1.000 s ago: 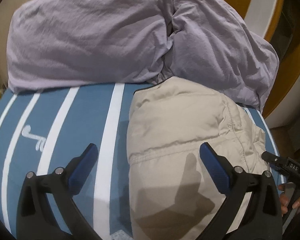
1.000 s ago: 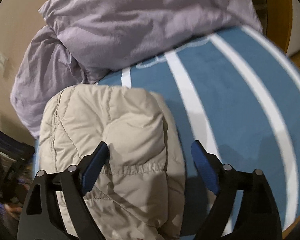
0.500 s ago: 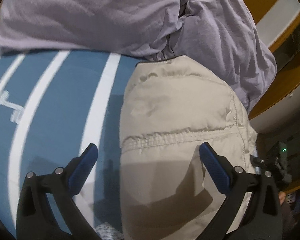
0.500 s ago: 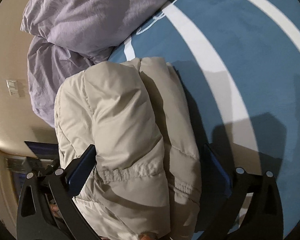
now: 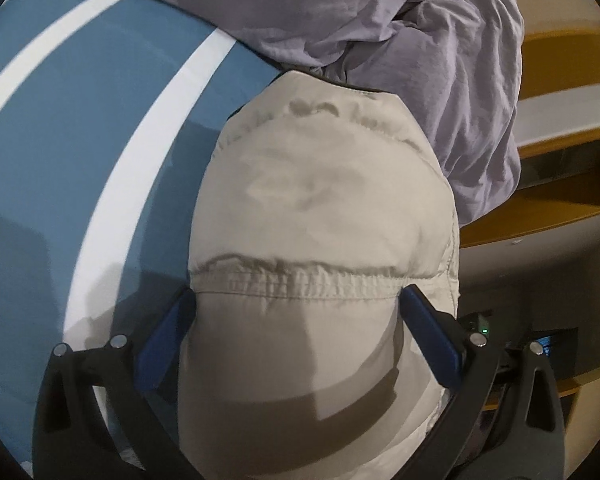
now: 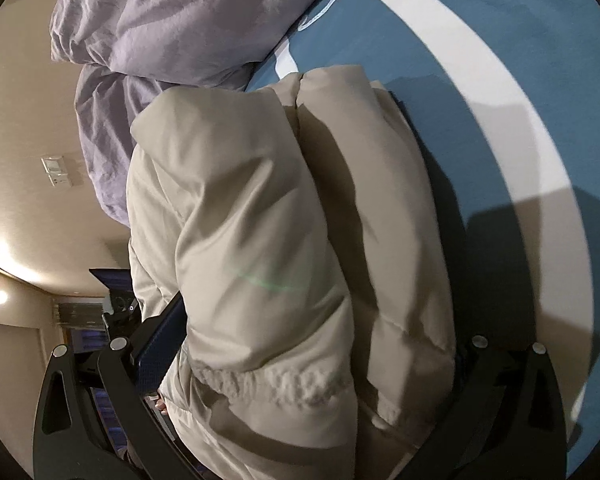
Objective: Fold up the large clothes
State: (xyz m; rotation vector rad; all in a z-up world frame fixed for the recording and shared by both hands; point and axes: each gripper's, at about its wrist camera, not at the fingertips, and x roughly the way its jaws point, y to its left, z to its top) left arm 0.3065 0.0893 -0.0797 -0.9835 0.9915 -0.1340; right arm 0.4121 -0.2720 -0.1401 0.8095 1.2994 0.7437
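The bed (image 5: 100,128) wears a blue cover with broad white stripes curving across the left of the left wrist view. On it lies a folded, puffy beige jacket (image 5: 320,208), filling the centre of the frame. Behind it, along the top, rumpled lavender bedding (image 5: 440,60) is heaped, touching the jacket's far edge.

jacket (image 5: 320,208): plain beige | bedcover (image 5: 100,128): blue, white stripes | duvet (image 5: 440,60): lilac

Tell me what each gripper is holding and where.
Nothing clearly gripped. The left gripper, jaws wide, straddles the folded beige puffer jacket at its elastic seam; the right gripper, jaws just opened wider, straddles its folded layers.
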